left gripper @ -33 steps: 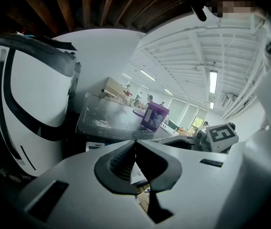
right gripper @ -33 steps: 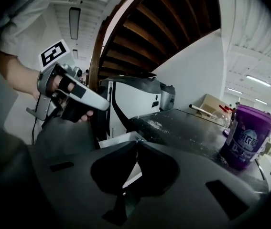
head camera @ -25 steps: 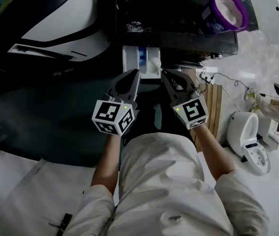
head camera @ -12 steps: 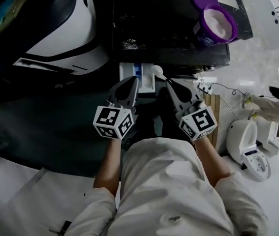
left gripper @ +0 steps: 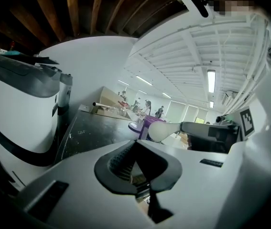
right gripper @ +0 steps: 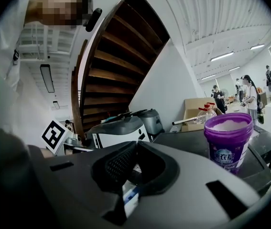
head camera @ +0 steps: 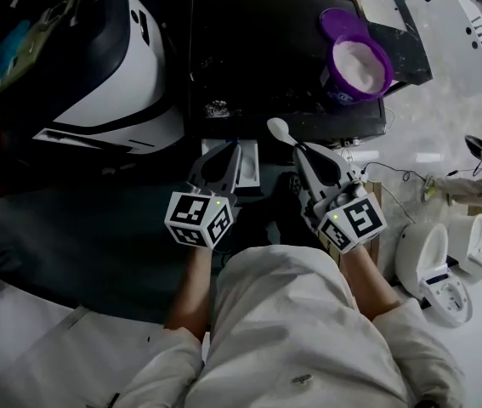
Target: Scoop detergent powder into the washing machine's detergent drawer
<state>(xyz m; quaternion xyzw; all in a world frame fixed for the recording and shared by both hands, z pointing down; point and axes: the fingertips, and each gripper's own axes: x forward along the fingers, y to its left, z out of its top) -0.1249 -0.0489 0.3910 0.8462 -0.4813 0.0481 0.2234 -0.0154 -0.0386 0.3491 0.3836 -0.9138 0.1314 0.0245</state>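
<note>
White scoop [head camera: 279, 129] clamped in right claw [head camera: 298, 150], held just beyond the drawer [head camera: 250, 165], bowl toward purple tub [head camera: 355, 68]. Left claw [head camera: 230, 152] pinched together, empty, over the drawer. Forearms [head camera: 191, 283] parallel, reaching forward.

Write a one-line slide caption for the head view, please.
Right gripper holds a white scoop near the open detergent drawer; the purple powder tub sits on the machine top.
</note>
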